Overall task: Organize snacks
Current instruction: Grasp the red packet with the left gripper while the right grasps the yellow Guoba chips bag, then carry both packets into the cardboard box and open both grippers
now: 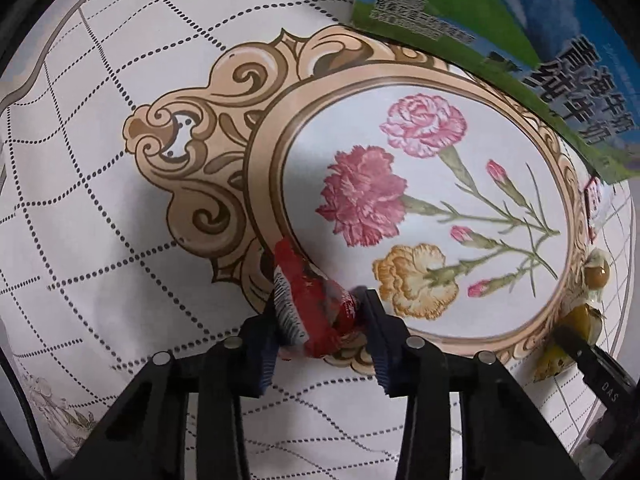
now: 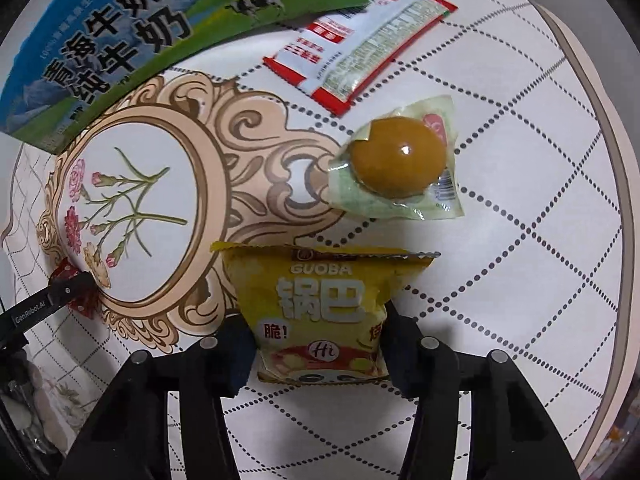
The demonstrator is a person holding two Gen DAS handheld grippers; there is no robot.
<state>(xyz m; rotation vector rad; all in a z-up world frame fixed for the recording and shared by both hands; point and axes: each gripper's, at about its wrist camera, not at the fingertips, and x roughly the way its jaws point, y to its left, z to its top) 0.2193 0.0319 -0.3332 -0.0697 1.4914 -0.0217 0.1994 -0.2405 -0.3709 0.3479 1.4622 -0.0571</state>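
Observation:
My left gripper (image 1: 320, 320) is shut on a small red and white snack packet (image 1: 308, 300), held over the tablecloth's flower medallion (image 1: 420, 200). It also shows at the left of the right wrist view (image 2: 76, 294). My right gripper (image 2: 318, 348) is shut on a yellow Guoba snack bag (image 2: 324, 308). A vacuum-packed brown egg (image 2: 398, 160) lies just beyond the bag. A red and white sachet (image 2: 360, 36) lies farther back. The right gripper's finger and yellow bag show at the right edge of the left wrist view (image 1: 576, 340).
A blue and green milk carton box (image 2: 100, 36) stands at the back, also in the left wrist view (image 1: 520, 32). The round table edge (image 2: 608, 128) curves along the right. The cloth (image 1: 100, 200) has a dotted grid pattern.

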